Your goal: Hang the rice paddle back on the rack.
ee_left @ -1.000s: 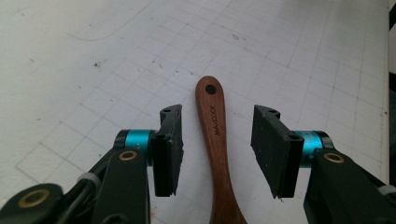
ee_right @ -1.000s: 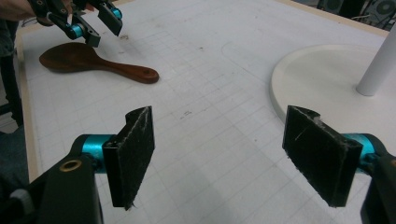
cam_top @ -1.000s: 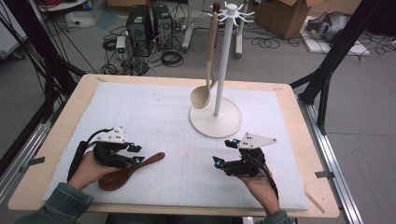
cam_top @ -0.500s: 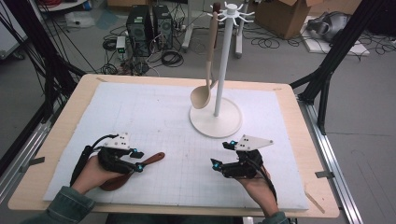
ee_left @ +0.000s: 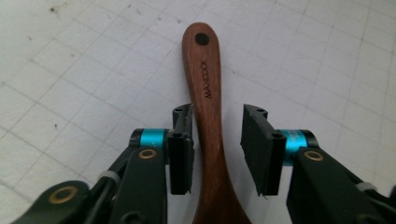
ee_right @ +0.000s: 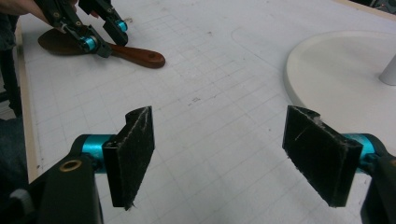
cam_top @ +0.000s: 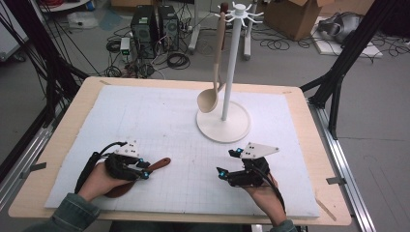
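Since the earlier frames the left tool (cam_top: 143, 170) has slid back along the dark wooden spoon (cam_top: 155, 165), nearer the person and farther from the white rack (cam_top: 223, 126), so that more of the handle now pokes out ahead of it. The right tool (cam_top: 226, 163) has barely shifted.

The dark wooden spoon lies flat on the white gridded mat (cam_top: 183, 111) that covers the bench, well to the left of the rack and nearer the person, its holed handle end pointing roughly toward the rack's base and its bowl tucked under the left hand (cam_top: 99, 179). In the left gripper view the left tool (ee_left: 217, 140) straddles the spoon's (ee_left: 205, 84) handle: one pad (ee_left: 182, 144) sits against the wood or very close to it, the other stands off with a clear gap, so the tool is released and not yet gripping. That placement, partway down the handle with the hole left free, looks chosen so the end can later be hooked on a peg.

A pale wooden spoon (cam_top: 212, 92) already hangs from the rack, bowl down, just beside the post.

The right tool (ee_right: 219, 149) rests on the mat in front of the rack's base (ee_right: 336, 74), its jaws spread wide with nothing between them; it seems parked there out of the way, ready to steady the rack if needed.
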